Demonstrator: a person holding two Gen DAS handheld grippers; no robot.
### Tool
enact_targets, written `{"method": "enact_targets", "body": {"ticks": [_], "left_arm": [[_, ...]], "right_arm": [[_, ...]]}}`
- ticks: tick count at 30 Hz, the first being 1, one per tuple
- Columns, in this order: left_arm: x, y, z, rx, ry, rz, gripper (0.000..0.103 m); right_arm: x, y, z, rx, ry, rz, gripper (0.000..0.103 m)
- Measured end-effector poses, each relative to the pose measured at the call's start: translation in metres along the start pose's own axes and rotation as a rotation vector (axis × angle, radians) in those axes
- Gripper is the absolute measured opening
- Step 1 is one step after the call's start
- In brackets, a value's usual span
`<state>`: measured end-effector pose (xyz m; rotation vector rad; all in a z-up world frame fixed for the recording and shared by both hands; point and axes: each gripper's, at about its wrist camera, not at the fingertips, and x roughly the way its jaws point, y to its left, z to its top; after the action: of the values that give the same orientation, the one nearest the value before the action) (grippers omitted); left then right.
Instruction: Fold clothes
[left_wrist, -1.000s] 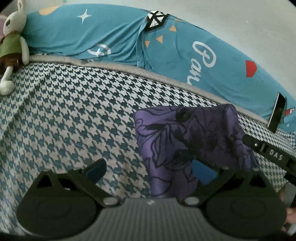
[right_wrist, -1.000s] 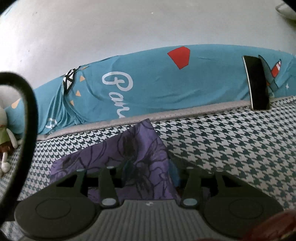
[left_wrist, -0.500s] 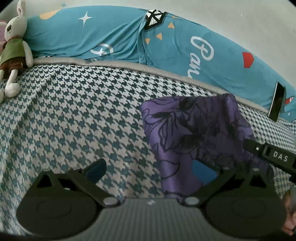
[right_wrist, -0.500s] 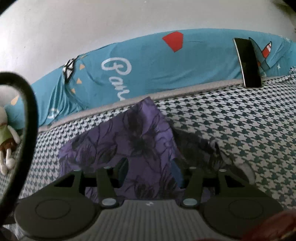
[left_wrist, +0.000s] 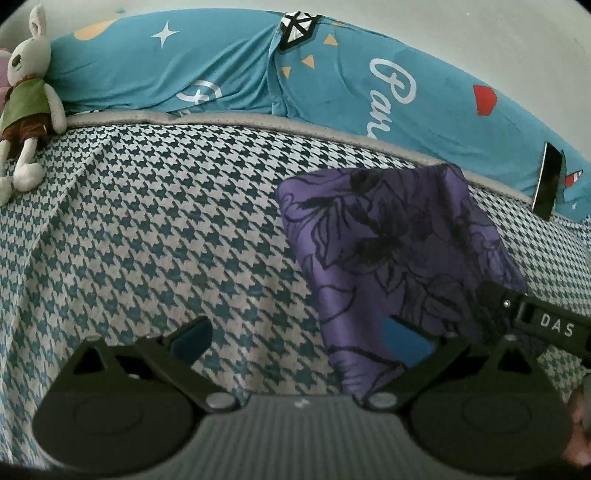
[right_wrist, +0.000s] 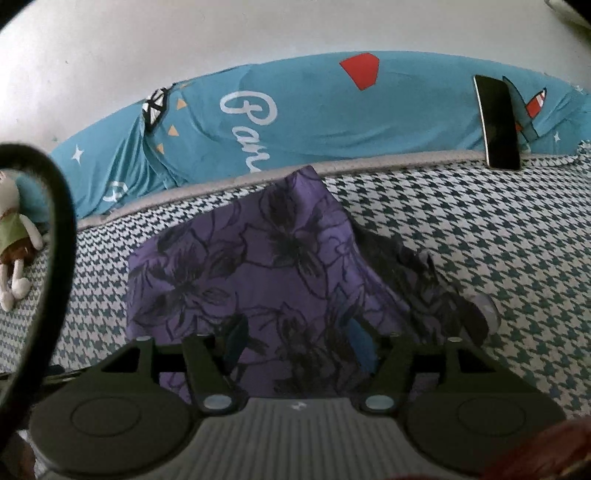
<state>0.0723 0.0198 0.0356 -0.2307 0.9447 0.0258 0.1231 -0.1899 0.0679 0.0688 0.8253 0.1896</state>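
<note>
Just let go: my right claw (right_wrist: 295, 345) gapes over the purple floral garment (right_wrist: 258, 273), left claw (left_wrist: 295, 341) wide too; fold's down.

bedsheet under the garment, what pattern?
Teal-and-white houndstooth bedsheet; clearest in the left wrist view, beside the purple floral garment.

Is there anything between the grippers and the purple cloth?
Nothing visible. The purple cloth already lies between the open fingers of the right gripper, and its edge drapes over one finger of the open left gripper. The phone and the rabbit toy sit well clear.
</note>
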Motion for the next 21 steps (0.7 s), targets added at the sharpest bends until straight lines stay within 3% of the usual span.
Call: {"method": "enact_targets", "body": {"ticks": [21], "left_arm": [[-0.005,-0.039,-0.04,0.093,0.051,-0.01,0.103]], "right_arm": [[-0.013,-0.022,-0.015,0.022,0.077,-0.055,0.067]]}}
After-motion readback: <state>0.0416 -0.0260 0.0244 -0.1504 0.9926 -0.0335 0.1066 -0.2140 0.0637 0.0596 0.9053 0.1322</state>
